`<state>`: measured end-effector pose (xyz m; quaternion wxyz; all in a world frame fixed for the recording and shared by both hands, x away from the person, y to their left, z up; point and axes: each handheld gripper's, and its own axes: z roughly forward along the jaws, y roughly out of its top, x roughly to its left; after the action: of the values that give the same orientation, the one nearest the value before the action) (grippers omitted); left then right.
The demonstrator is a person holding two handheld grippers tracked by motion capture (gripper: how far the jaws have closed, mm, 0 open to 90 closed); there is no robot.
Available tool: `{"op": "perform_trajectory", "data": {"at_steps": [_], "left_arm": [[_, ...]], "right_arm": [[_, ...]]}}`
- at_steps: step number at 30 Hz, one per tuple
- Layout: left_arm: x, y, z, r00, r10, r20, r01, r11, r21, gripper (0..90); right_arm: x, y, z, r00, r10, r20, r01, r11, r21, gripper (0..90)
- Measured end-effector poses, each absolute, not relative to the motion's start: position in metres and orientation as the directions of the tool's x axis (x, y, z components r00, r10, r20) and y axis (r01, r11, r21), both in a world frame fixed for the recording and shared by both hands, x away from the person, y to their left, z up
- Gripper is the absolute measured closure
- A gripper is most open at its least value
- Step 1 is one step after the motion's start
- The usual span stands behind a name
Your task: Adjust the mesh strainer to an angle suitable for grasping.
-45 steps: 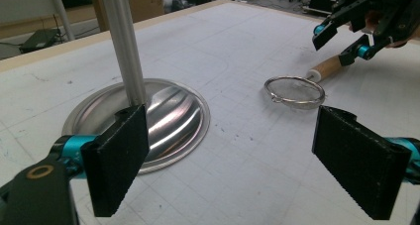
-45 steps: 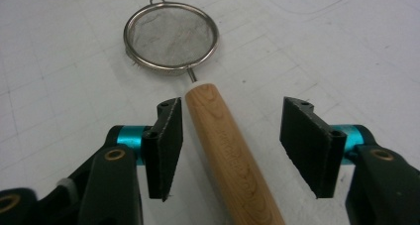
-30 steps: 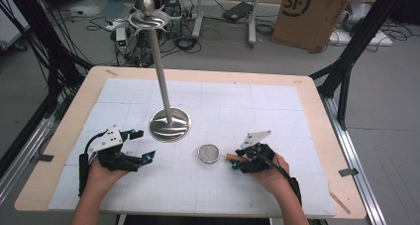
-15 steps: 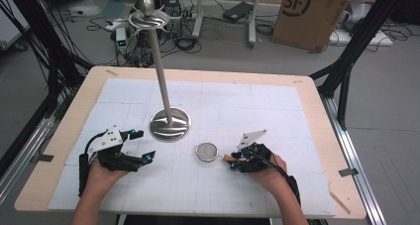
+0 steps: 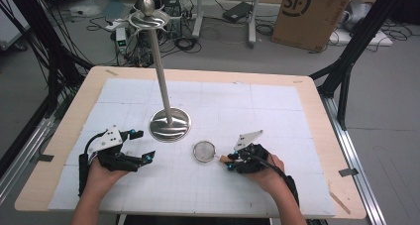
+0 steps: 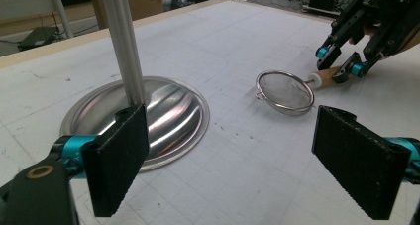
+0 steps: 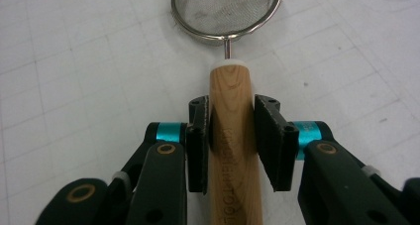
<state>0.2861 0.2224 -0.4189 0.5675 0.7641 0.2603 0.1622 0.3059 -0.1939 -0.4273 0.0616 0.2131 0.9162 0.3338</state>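
1. Right gripper view puts my right tongs [image 7: 232, 145] astride the strainer's wooden handle [image 7: 233, 150], both pads against the wood or all but, just behind the white collar. I judge the grip made or nearly so.
2. The strainer [image 5: 204, 151] lies on the white grid mat of the counter [image 5: 277, 111], mesh bowl just in front of the stand's round base [image 5: 170, 124] and a little to its right, handle pointing back at my right hand.
3. My left tongs [image 5: 141, 146] hold nothing, jaws spread wide, resting low on the mat left of the base.
4. To do this step well, I'd squeeze squarely across the handle's width and confirm both pads bear evenly before lifting; a round handle can roll out of a skewed pinch.
5. I'd lift straight up, keeping the mesh level, so the small wire loop on the rim [image 6: 259, 96] stays free to catch a hook at the top of the stand [image 5: 147, 18], if that is where it goes.
6. I'd watch the tall pole [image 5: 161, 71]: knocking it could tip the stand.
7. Writing: the cardboard box [image 5: 312, 14] on the floor beyond the counter reads "SF". Faint stamped lettering runs along the handle; it seems to end in "TOOL", the rest I can't make out.
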Motion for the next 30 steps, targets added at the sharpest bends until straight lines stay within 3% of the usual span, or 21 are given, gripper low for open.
{"op": "perform_trajectory", "data": {"at_steps": [17,30], "left_arm": [[0.286,0.222,-0.418,0.814,0.579,-0.045,0.209,-0.22,0.953,15.4],[0.286,0.223,-0.418,0.815,0.577,-0.044,0.209,-0.223,0.952,15.4]], "right_arm": [[0.311,-0.171,-0.433,-0.922,0.387,0.031,0.314,0.697,0.644,68.9],[0.31,-0.135,-0.434,-0.956,0.291,0.047,0.25,0.715,0.653,69.2]]}}
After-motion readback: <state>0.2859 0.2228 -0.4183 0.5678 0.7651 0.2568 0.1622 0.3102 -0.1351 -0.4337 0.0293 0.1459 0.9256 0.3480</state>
